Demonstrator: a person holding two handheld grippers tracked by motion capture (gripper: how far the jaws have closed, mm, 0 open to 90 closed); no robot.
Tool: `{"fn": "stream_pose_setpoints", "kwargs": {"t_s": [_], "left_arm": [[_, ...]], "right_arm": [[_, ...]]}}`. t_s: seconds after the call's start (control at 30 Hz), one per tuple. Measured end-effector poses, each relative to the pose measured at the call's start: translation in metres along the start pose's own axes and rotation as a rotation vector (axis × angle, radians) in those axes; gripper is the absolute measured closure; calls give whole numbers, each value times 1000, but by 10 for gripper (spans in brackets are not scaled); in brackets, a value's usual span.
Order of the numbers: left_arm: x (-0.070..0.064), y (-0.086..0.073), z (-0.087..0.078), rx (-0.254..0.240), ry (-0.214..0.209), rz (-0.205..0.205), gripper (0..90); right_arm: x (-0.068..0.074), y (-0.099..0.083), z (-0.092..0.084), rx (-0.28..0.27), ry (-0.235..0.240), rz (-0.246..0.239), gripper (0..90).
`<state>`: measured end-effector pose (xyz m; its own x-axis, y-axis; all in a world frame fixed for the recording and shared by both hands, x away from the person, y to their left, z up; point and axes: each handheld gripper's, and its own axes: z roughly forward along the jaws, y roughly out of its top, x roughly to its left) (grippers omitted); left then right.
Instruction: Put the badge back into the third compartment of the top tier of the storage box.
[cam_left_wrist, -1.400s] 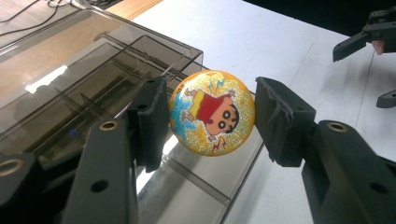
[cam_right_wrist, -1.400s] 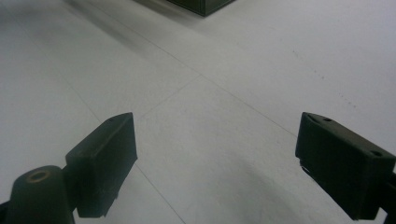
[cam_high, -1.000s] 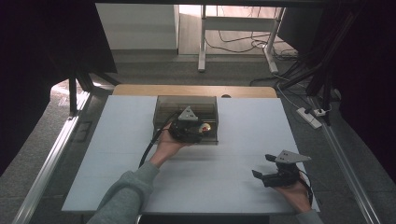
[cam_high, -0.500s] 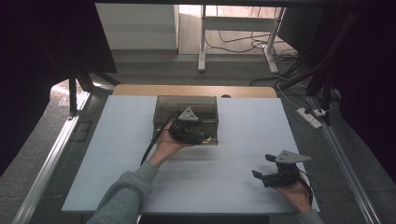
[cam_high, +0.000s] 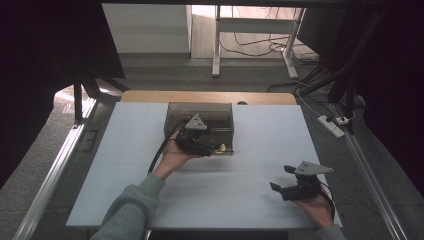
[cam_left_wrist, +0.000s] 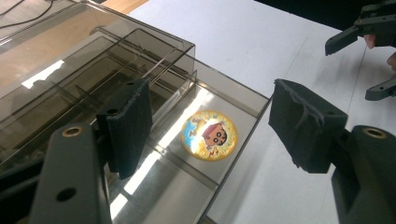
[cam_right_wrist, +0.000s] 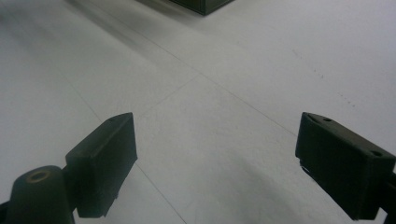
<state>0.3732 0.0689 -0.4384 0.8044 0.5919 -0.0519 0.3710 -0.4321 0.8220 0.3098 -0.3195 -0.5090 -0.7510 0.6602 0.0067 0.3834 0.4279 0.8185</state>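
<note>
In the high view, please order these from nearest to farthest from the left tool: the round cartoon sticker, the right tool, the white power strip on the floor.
1. Round cartoon sticker: in the clear box, just beside the left tool.
2. Right tool: at the table's near right.
3. White power strip: on the floor beyond the table's right edge.

Smoked clear organiser box (cam_high: 200, 112): in the high view its near middle is hidden behind the left gripper (cam_high: 202, 145) and hand, and the round cartoon badge (cam_high: 221, 147) shows there as a yellow speck at the box's lower right corner, too small to read; in the left gripper view the box is cut off by the left and top edges. Right gripper (cam_left_wrist: 369, 51): in the left gripper view, cut off at the upper right edge. Box corner (cam_right_wrist: 201, 4): in the right gripper view, a dark sliver cut by the top edge.
</note>
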Motion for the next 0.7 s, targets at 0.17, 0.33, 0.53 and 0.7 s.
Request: {"fn": "stream_pose_setpoints", "kwargs": {"t_s": [0.17, 0.33, 0.53, 0.7], "left_arm": [[2, -4, -5, 1, 13, -9, 308], [4, -9, -14, -7, 31, -16, 308], [5, -13, -27, -24, 50, -26, 308], [2, -19, -40, -33, 63, -26, 306]], "right_arm": [[0, 0, 0, -2, 1, 0, 122], [0, 0, -1, -3, -2, -2, 122], [0, 0, -1, -8, 0, -2, 122], [0, 1, -2, -5, 0, -6, 122]]}}
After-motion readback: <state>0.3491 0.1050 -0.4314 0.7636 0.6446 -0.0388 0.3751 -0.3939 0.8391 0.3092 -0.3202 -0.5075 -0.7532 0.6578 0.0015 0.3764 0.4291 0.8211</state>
